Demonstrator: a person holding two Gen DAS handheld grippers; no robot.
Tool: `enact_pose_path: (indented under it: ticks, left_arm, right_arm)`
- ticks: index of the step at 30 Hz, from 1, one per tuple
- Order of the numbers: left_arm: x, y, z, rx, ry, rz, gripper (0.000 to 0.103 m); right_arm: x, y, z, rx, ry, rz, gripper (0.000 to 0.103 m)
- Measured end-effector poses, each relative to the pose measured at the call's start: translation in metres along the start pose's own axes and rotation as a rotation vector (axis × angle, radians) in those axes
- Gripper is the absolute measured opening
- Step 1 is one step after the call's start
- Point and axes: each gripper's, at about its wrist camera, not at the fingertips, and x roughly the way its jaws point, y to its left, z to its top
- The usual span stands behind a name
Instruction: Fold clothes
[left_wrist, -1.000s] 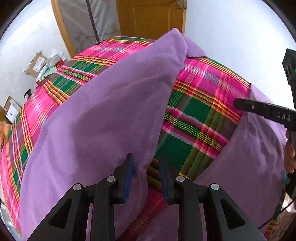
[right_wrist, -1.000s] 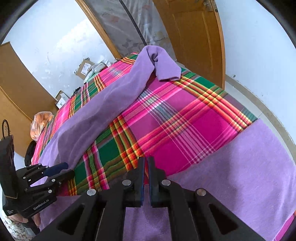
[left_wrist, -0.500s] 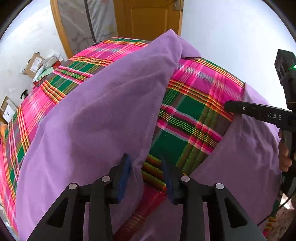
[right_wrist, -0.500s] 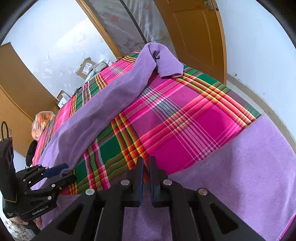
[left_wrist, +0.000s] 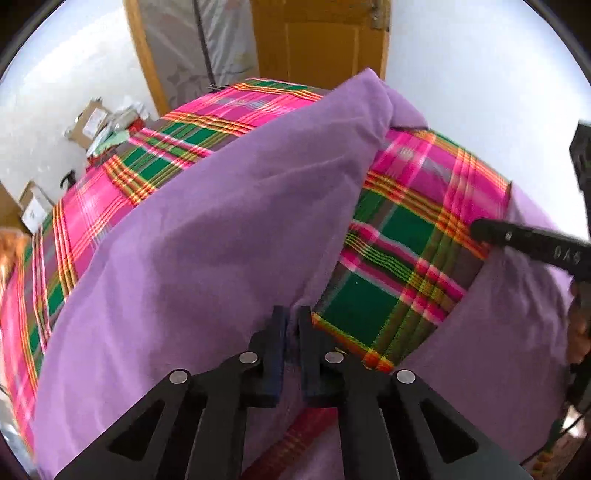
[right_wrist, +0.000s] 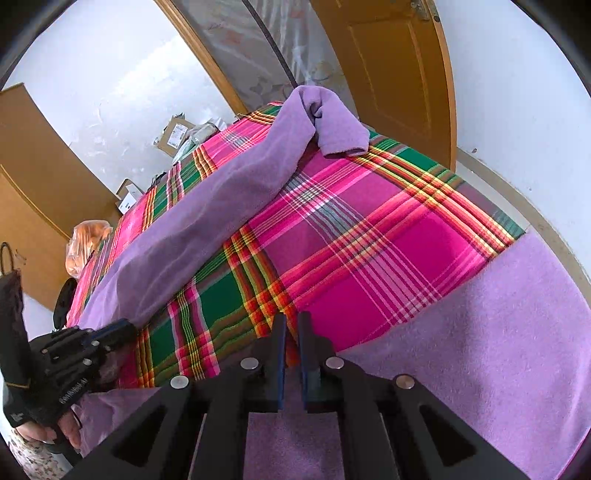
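Both tongs, left (left_wrist: 291, 325) and right (right_wrist: 291, 328), are pinched shut on the purple cloth's (left_wrist: 207, 236) near edge on the plaid bed (right_wrist: 369, 236), ready for folding.

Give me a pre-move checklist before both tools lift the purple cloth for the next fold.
1. Left tool shut on the purple cloth edge: ok.
2. Right tool shut on the cloth's near edge: ok.
3. Plaid bedcover not pinched by either tool: cannot tell.
4. Cloth flat: not ok, the far end is bunched and folded over.
5. Nothing lying on the cloth: ok.
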Motion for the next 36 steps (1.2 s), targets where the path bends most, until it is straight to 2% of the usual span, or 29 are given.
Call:
enact_pose_path:
  ticks: [6,11,13,15,16,22,27,31,33,36]
  left_arm:
    - [-0.027,0.025,0.000,-0.092,-0.083,-0.016,0.005]
    - [-0.042,0.050,-0.004,-0.196,-0.129,-0.032,0.005]
    - [-0.048,0.059,-0.008,-0.234,-0.147,-0.034,0.005]
    - [-0.053,0.069,-0.013,-0.281,-0.162,-0.034,0.005]
    - [-0.055,0.074,-0.016,-0.307,-0.167,-0.035,0.005]
    - [-0.055,0.100,-0.026,-0.440,-0.163,-0.049,0.005]
    - [-0.053,0.103,-0.031,-0.453,-0.154,-0.034,0.005]
    - [-0.050,0.110,-0.033,-0.478,-0.144,-0.036,0.005]
    - [-0.048,0.112,-0.034,-0.489,-0.136,-0.043,0.005]
    - [-0.045,0.112,-0.036,-0.496,-0.124,-0.044,0.005]
  right_arm:
    - [-0.002,-0.007,0.013,0.009,-0.022,-0.050,0.007]
    - [-0.006,-0.015,0.034,-0.004,-0.076,-0.097,0.009]
    - [-0.006,-0.019,0.045,-0.007,-0.091,-0.106,0.013]
    - [-0.004,-0.020,0.053,-0.025,-0.102,-0.114,0.024]
    - [-0.003,-0.020,0.056,-0.033,-0.102,-0.115,0.025]
    - [0.020,-0.019,0.077,-0.046,-0.084,-0.078,0.036]
    - [0.041,-0.011,0.100,-0.142,-0.084,-0.166,0.043]
    - [0.058,0.003,0.114,-0.247,-0.073,-0.293,0.044]
    - [0.068,0.011,0.117,-0.314,-0.061,-0.312,0.044]
    - [0.079,0.011,0.122,-0.333,-0.048,-0.318,0.044]
